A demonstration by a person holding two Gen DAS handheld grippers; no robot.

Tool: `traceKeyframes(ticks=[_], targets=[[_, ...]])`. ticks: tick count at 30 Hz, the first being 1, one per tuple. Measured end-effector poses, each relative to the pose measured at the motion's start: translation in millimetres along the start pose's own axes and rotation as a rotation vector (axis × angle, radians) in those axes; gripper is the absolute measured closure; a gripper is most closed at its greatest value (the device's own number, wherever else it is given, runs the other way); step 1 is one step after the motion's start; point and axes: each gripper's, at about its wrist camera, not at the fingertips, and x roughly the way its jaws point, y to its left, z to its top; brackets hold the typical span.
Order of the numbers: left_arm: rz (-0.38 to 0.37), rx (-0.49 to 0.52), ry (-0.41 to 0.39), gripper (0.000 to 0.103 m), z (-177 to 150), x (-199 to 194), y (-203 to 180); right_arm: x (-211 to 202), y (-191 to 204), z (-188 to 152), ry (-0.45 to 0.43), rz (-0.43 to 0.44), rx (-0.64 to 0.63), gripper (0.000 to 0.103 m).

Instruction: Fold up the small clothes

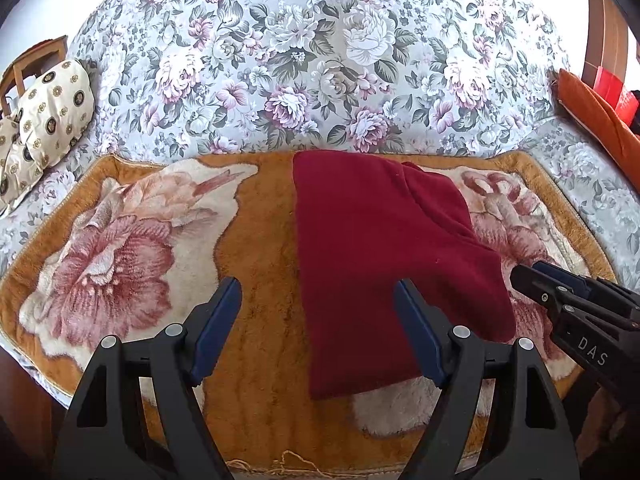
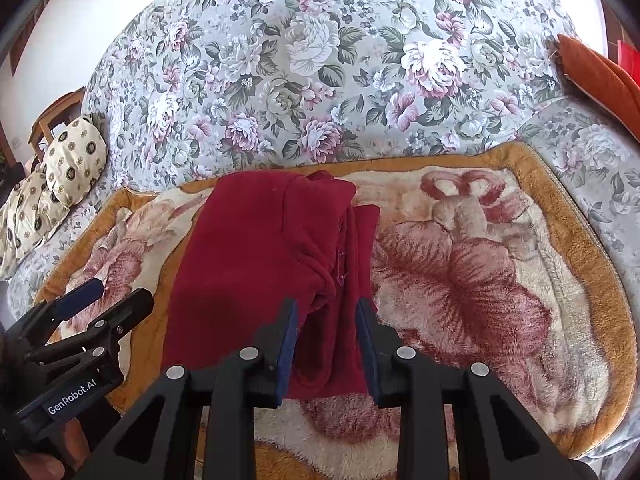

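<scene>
A dark red fleece garment [image 1: 376,240] lies folded lengthwise on an orange plush blanket with pink flowers [image 1: 256,240]. In the right wrist view the garment [image 2: 256,264] shows a folded sleeve layer along its right side. My left gripper [image 1: 318,300] is open wide and empty, above the garment's near left edge. My right gripper [image 2: 326,316] is open and empty, its fingers on either side of the garment's near right edge; it shows from the side in the left wrist view [image 1: 532,276]. The left gripper shows at the lower left of the right wrist view [image 2: 104,300].
The blanket lies on a sofa with grey floral fabric [image 1: 320,60]. A cream patterned cushion [image 1: 52,116] sits at the left, an orange cushion [image 1: 600,124] at the right. A wooden chair [image 1: 28,64] stands beyond the left end.
</scene>
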Motion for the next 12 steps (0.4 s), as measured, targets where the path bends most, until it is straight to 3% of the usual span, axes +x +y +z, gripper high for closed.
traceKeyframes(ticks=[12], targets=[[-0.030,-0.002,-0.012,0.024,4.0,6.7,4.9,5.5,-3.1,-1.3,0.013,0.004,0.020,0.075]])
